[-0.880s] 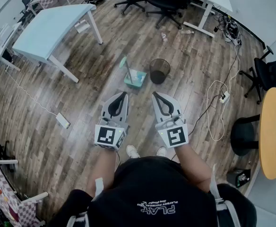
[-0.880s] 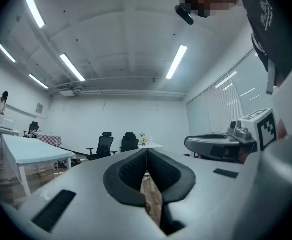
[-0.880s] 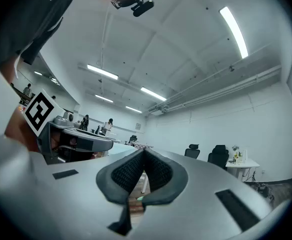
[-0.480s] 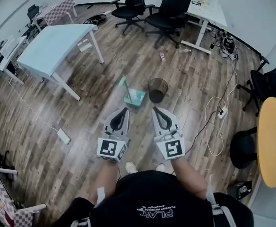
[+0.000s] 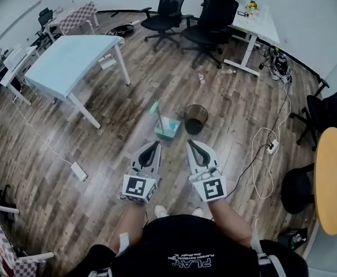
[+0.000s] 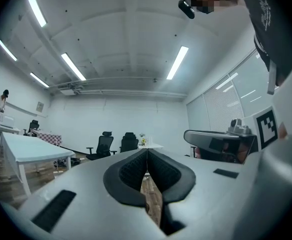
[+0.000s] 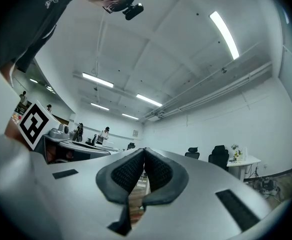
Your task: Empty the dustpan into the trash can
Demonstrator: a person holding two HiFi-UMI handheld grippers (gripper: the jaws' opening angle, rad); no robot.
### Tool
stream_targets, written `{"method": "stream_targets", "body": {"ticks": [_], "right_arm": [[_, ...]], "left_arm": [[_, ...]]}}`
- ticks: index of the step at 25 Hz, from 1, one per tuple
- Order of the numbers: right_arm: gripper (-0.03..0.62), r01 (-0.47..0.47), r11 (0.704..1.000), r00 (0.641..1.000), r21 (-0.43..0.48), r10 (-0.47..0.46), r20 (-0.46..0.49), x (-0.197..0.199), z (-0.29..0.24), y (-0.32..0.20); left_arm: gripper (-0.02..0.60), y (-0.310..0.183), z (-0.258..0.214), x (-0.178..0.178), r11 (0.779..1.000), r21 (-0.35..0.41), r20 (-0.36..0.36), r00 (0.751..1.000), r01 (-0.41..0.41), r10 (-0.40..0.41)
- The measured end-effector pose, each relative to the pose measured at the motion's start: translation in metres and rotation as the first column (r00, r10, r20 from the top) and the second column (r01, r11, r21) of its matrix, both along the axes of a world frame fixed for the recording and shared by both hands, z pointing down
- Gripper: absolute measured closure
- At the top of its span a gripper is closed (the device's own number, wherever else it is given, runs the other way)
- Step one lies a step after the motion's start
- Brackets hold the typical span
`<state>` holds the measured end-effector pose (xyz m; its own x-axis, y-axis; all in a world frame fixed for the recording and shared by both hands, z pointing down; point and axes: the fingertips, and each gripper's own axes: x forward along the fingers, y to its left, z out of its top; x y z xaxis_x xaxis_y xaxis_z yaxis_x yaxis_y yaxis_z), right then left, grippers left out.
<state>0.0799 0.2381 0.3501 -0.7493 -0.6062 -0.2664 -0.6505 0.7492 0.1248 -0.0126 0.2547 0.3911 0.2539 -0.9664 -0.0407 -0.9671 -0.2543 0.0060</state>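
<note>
Hovering just short of the dustpan (image 5: 167, 127), left claw (image 5: 156, 144) and right claw (image 5: 190, 143) stay shut and empty. It still sits on the floor (image 5: 99, 154) beside the can (image 5: 196, 119), so nothing's picked up yet.

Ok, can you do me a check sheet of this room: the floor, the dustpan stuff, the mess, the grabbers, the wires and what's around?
Surface: wooden floor; everything for the job stands on it.
Job's things: teal dustpan, handle sticking up, beside the black mesh trash can; neither is touched.
Clutter: a bottle lying on the floor.
Grippers: left gripper and right gripper both shut, empty, short of the dustpan.
Cables: corded power strip on the right, another on the left.
Surroundings: light blue table, black office chairs, white desk, round table.
</note>
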Motion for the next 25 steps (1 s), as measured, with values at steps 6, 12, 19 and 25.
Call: {"method": "stream_targets", "body": {"ticks": [6, 12, 19, 25], "right_arm": [[0.571, -0.022, 1.0, 0.999, 0.003, 0.022, -0.048, -0.034, 0.015, 0.002], [0.571, -0.063, 0.998, 0.993, -0.024, 0.06, -0.106, -0.053, 0.033, 0.006], [0.571, -0.075, 0.997, 0.986, -0.001, 0.073, -0.147, -0.068, 0.039, -0.017], [0.571, -0.083, 0.996, 0.989, -0.025, 0.08, -0.128, -0.065, 0.044, -0.076]], "left_arm": [[0.558, 0.0, 0.01, -0.034, 0.999, -0.013, 0.011, 1.0, -0.029, 0.029], [0.558, 0.005, 0.015, -0.064, 0.999, -0.009, -0.02, 0.999, -0.044, 0.044], [0.558, -0.017, 0.027, -0.074, 0.998, -0.03, -0.038, 0.998, -0.06, 0.059], [0.558, -0.07, 0.037, -0.075, 0.998, -0.057, -0.007, 0.999, -0.04, 0.039]]}}
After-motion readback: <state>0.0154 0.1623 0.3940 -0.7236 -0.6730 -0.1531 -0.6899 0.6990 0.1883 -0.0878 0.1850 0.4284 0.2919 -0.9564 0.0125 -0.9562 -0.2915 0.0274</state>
